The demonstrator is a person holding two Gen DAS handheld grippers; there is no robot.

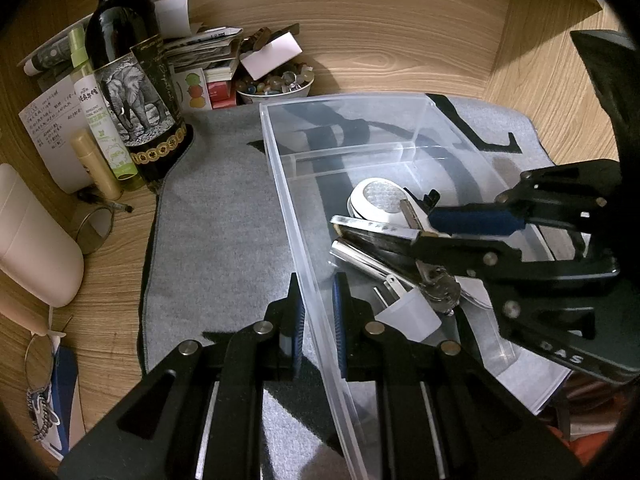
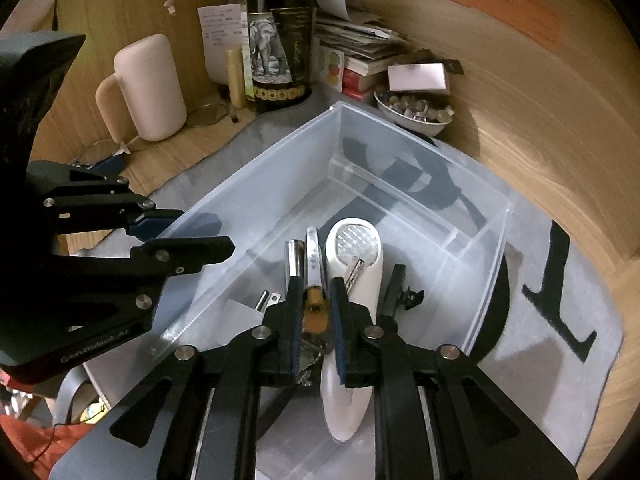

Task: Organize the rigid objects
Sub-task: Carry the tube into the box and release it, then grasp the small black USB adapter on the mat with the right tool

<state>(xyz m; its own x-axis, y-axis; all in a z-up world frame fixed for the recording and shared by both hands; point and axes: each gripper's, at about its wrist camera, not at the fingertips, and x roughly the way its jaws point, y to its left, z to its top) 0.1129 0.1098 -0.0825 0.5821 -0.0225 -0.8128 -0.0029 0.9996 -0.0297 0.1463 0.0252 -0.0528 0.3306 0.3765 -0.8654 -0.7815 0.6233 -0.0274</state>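
A clear plastic bin (image 1: 360, 104) (image 2: 404, 148) stands on a grey mat. Inside lie a white handheld light (image 1: 374, 198) (image 2: 356, 248), a chrome tube (image 1: 360, 258) (image 2: 293, 256), a white plug adapter (image 1: 412, 314) and a metal strip (image 1: 372, 226). My left gripper (image 1: 318, 312) (image 2: 188, 236) is shut on the bin's near left wall. My right gripper (image 2: 316, 316) (image 1: 424, 228) is over the bin, shut on a bunch of keys (image 2: 314, 310) whose key blade (image 2: 355, 270) rests on the white light.
A dark wine bottle (image 1: 128, 80) (image 2: 278, 32), a spray bottle (image 1: 100, 120), a bowl of pebbles (image 1: 276, 84) (image 2: 416, 110), stacked books and papers (image 1: 208, 56), and a pink speaker (image 2: 148, 88) (image 1: 32, 240) crowd the wooden desk behind and to the left. Wooden walls close the back and right.
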